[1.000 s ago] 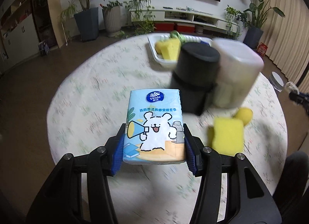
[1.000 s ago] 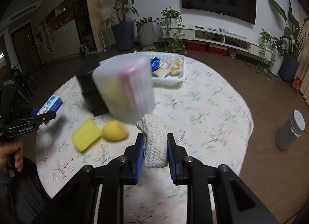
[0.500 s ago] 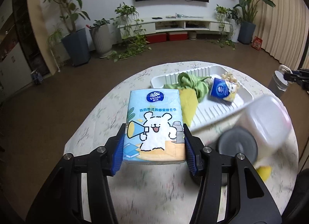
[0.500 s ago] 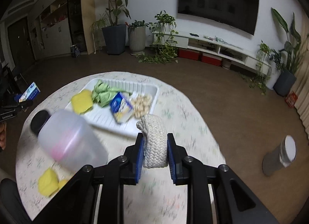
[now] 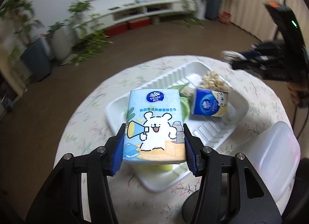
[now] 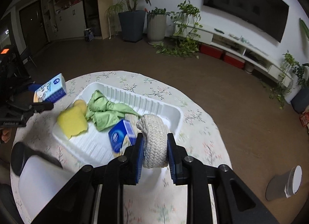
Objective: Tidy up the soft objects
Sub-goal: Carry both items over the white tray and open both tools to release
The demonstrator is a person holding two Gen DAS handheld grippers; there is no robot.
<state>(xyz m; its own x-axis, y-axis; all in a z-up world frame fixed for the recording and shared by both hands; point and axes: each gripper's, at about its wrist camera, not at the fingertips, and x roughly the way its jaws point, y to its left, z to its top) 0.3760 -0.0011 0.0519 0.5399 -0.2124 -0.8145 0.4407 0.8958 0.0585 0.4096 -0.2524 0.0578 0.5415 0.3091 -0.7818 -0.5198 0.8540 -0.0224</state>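
Note:
My left gripper (image 5: 153, 146) is shut on a light-blue tissue pack (image 5: 154, 127) printed with a white bear, held above the near end of a white ribbed tray (image 5: 210, 133). My right gripper (image 6: 155, 152) is shut on a bundle of white braided rope (image 6: 154, 140), over the tray's (image 6: 166, 108) right end. In the tray lie a green cloth (image 6: 104, 112), a yellow sponge (image 6: 73, 120), a small blue tissue pack (image 6: 121, 135) and a beige rope bundle (image 5: 213, 81). Across the table each view shows the other gripper (image 5: 249, 59) (image 6: 36, 98) with its load.
A translucent white container (image 5: 270, 164) with a black lid (image 6: 21, 156) lies on the floral tablecloth (image 6: 195, 127) beside the tray. The round table ends just past the tray. A grey cylinder (image 6: 283, 185) stands on the floor to the right. Potted plants and a TV cabinet line the far wall.
Both grippers have swept across the table to the tray, keeping their loads. The container and loose sponges slid out of the middle of both views; the tray is now close under both grippers.

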